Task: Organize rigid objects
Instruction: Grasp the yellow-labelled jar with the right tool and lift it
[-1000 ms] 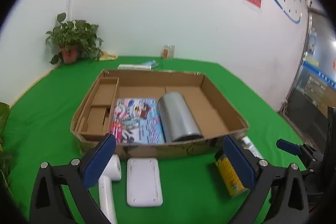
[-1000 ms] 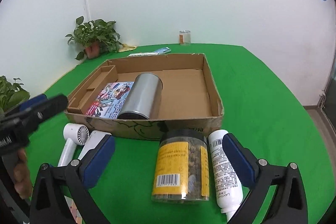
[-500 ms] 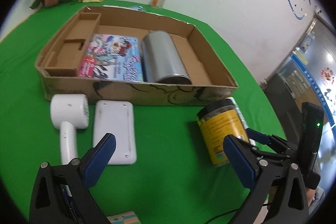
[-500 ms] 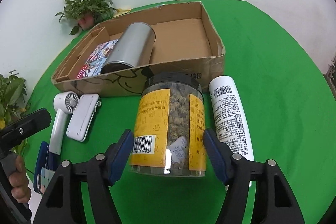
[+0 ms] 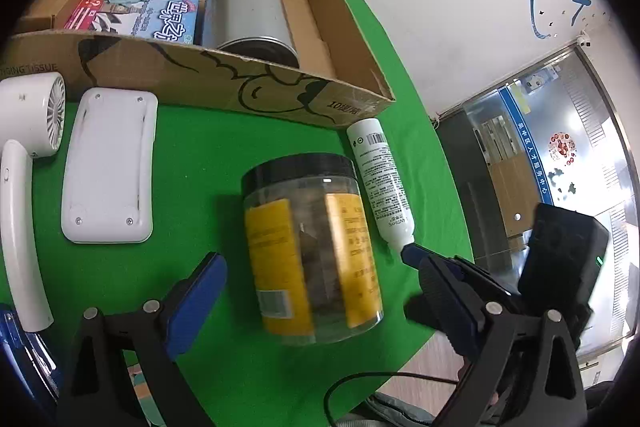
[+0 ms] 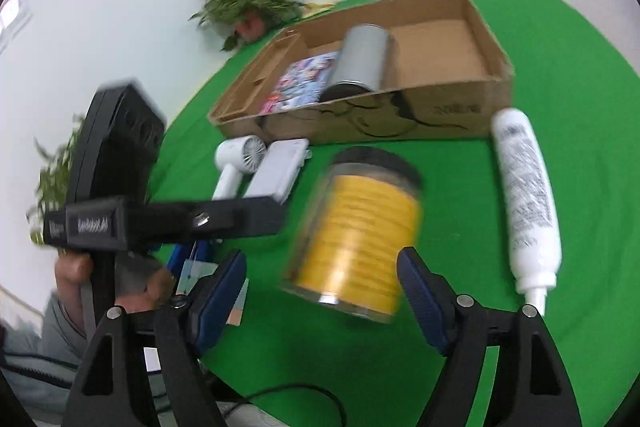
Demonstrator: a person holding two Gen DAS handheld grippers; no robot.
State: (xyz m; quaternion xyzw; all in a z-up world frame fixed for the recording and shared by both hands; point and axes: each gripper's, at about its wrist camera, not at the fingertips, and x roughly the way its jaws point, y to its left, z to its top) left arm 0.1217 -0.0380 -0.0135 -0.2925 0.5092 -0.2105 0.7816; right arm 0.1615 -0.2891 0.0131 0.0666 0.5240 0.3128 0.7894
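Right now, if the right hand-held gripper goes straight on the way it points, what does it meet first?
Most likely the yellow-labelled jar, lying on its side on the green table between the open fingers of the right hand-held gripper. The picture is blurred, so depth is uncertain.

Seemingly "TISSUE" on cardboard box (image 5: pixel 192 75)

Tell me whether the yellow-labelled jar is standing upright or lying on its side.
Lying on its side. The yellow-labelled jar rests lengthwise on the green tabletop, its black lid facing the cardboard box rather than up.
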